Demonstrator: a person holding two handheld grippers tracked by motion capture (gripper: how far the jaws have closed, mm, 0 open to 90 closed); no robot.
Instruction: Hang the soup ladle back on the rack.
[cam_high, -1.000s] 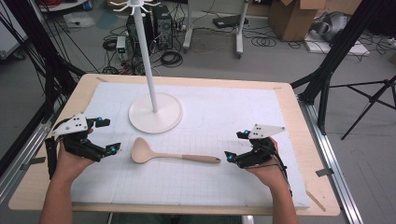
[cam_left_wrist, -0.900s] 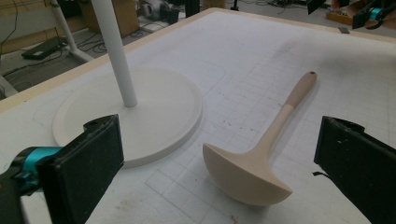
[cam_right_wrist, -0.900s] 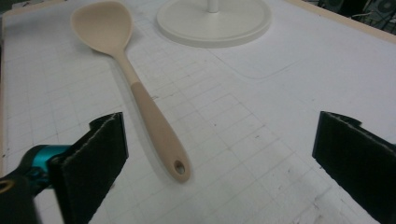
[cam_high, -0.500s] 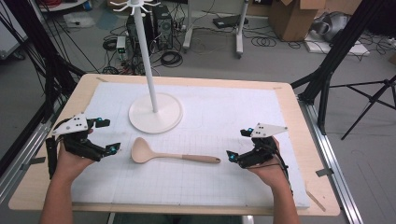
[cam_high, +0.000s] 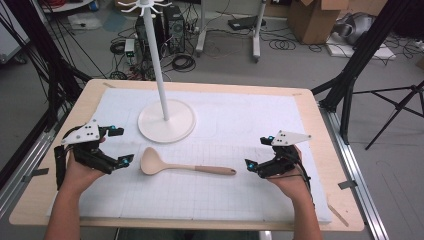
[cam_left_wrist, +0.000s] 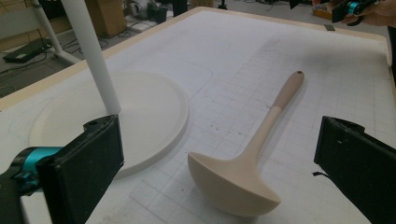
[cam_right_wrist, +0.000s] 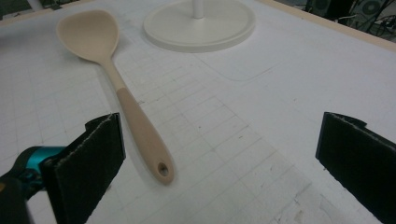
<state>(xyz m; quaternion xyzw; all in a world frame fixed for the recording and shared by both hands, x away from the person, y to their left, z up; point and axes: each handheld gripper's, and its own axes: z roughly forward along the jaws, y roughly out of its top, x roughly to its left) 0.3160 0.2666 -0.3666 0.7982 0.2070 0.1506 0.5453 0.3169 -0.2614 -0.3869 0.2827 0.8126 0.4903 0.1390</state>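
A beige ladle (cam_high: 186, 168) lies flat on the white mat, bowl to the left, handle pointing right. My left gripper (cam_high: 122, 145) hovers open just left of the bowl; in the left gripper view the ladle's bowl (cam_left_wrist: 236, 179) sits ahead between the wide jaws, untouched. My right gripper (cam_high: 257, 152) is open just right of the handle's end. Its jaws have just been opening and nothing is between them. In the right gripper view the ladle's handle (cam_right_wrist: 140, 123) lies near the left jaw.
A white hook stand (cam_high: 159, 65) rises from a round base (cam_high: 166, 121) behind the ladle, with the stand's base (cam_left_wrist: 135, 112) close to my left jaw. The white gridded mat (cam_high: 235, 125) covers most of the wooden table (cam_high: 320, 125).
The right gripper's jaws stand a little wider than a second ago. Both hands and the ladle stay where they were.
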